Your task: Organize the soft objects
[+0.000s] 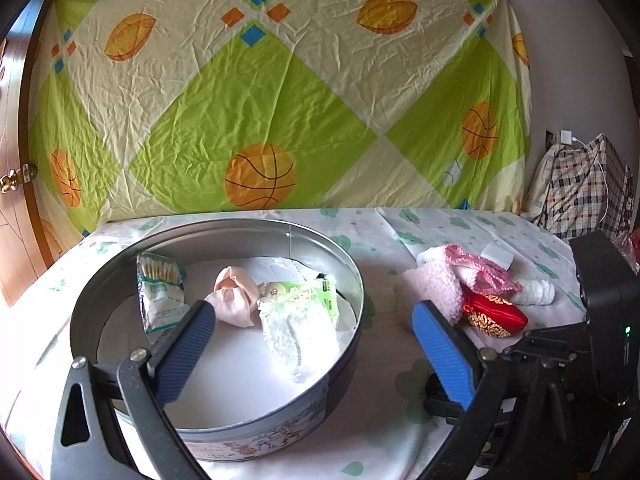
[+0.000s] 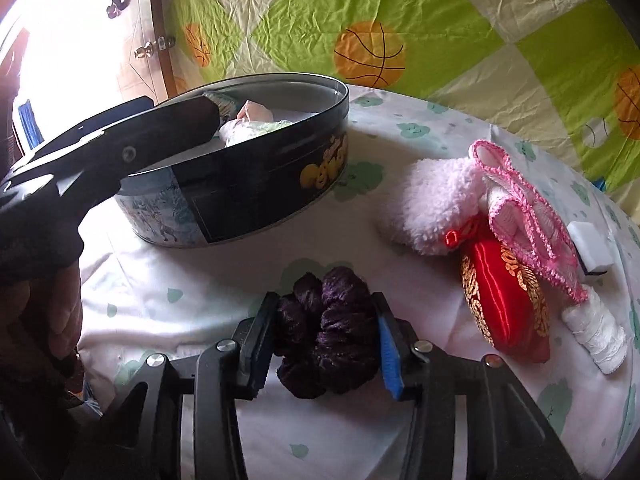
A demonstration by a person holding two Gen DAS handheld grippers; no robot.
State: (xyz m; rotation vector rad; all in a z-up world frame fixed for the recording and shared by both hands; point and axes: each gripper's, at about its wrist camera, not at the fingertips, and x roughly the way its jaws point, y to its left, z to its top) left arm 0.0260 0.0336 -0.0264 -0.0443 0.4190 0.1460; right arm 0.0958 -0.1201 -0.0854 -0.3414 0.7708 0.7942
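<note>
A round metal tin (image 1: 224,432) (image 2: 256,184) stands on the table. It holds a cotton swab pack (image 1: 160,292), a peach cloth (image 1: 236,294) and a clear bag with a green label (image 1: 300,320). My left gripper (image 1: 314,320) is open and empty, one finger over the tin, the other outside it. My right gripper (image 2: 326,332) is shut on a dark purple scrunchie (image 2: 328,332) just above the tablecloth. To the right lie a fluffy pink cloth (image 2: 432,208) (image 1: 436,292), a pink-edged knit piece (image 2: 532,224), a red embroidered pouch (image 2: 504,304) (image 1: 494,318) and a white roll (image 2: 596,332).
A white sponge block (image 2: 590,248) lies behind the pile. A patterned sheet (image 1: 280,92) hangs behind the table. A plaid bag (image 1: 580,188) stands at the far right, a wooden door (image 1: 16,200) at the left. The left gripper's body (image 2: 100,148) reaches over the tin.
</note>
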